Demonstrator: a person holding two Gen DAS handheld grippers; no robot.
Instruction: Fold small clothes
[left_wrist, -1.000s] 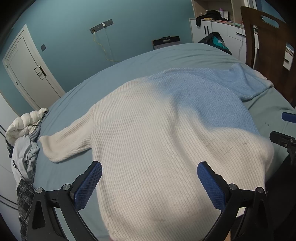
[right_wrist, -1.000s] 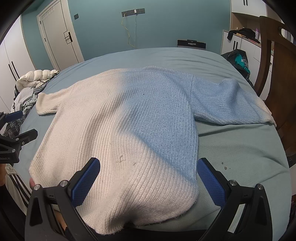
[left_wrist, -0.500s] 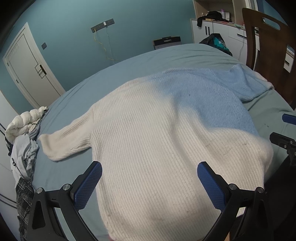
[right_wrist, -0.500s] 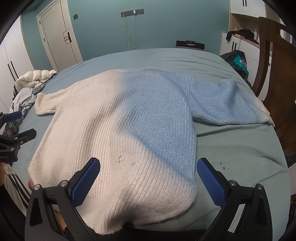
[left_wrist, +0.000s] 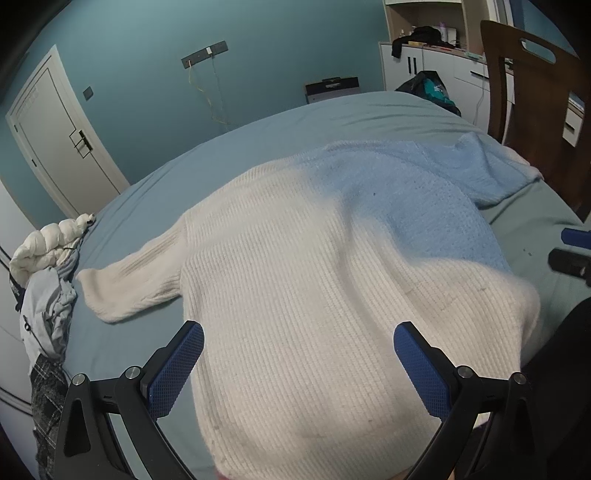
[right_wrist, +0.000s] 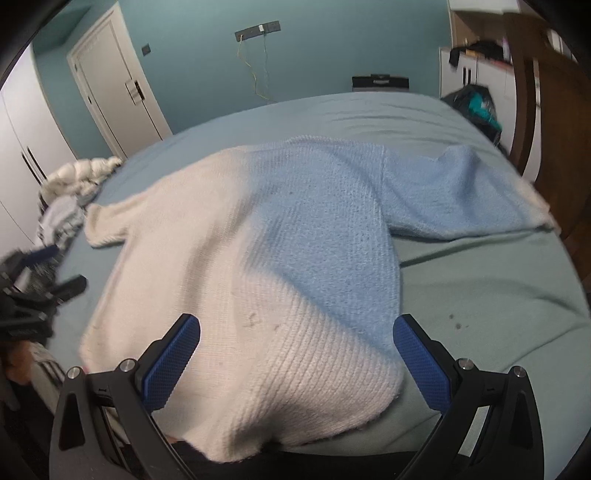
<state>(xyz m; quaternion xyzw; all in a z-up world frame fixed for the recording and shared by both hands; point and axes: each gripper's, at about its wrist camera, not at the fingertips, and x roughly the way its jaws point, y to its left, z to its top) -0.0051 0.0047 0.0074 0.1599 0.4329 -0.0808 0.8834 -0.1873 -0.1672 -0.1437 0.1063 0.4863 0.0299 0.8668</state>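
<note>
From my remote seat I see a bed sheet (left_wrist: 258, 147) in pale blue-green filling most of both views, with a few dark specks (right_wrist: 456, 321) on it. A heap of clothes (left_wrist: 48, 273), topped by a white puffy piece, sits at its left edge. Behind stand a teal wall (right_wrist: 207, 55), a white door (left_wrist: 59, 136) and a wall socket strip (left_wrist: 205, 55) with dangling yellow wires. A brown wooden chair (left_wrist: 535, 92) rises at the right, beside white cabinets (left_wrist: 424, 62) and a dark bag (right_wrist: 476, 103).
</note>
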